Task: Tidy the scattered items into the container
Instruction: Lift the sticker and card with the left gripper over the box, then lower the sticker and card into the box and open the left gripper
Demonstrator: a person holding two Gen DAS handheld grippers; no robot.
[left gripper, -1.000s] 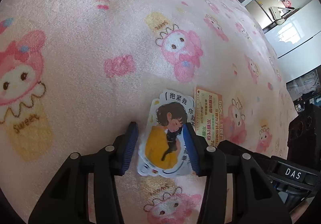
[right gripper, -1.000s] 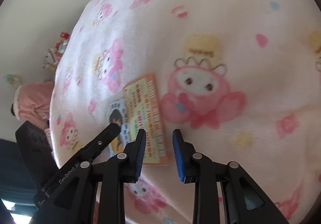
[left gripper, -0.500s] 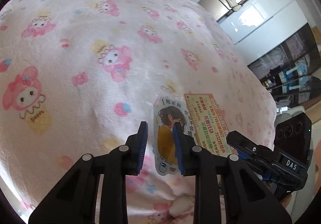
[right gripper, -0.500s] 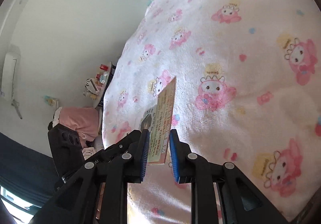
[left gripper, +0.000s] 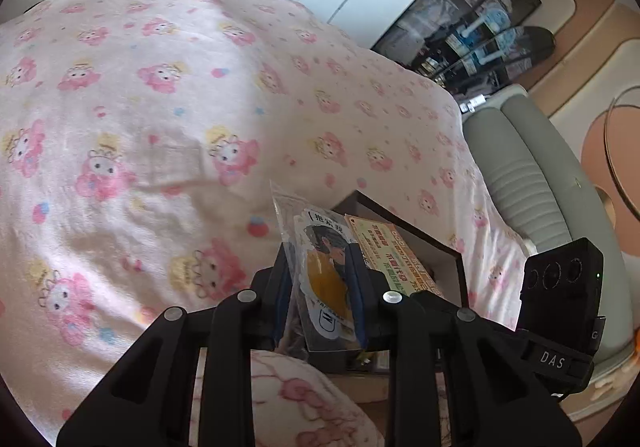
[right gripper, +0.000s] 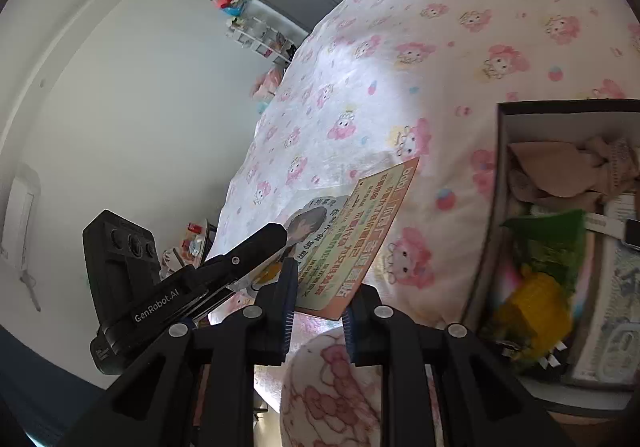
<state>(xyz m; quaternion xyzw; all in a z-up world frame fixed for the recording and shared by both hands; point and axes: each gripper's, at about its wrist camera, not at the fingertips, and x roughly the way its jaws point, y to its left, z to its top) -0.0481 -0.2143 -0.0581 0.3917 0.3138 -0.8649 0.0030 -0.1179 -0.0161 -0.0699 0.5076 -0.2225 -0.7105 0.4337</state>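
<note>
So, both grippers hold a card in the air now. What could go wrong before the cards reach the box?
1. The left gripper pinches the girl sticker card in its clear sleeve only by the edges; it may slip out.
2. The right gripper holds the orange printed card by one tilted end; it may twist loose.
3. The box is already crowded, so cards may land on the rim or the blanket.
</note>
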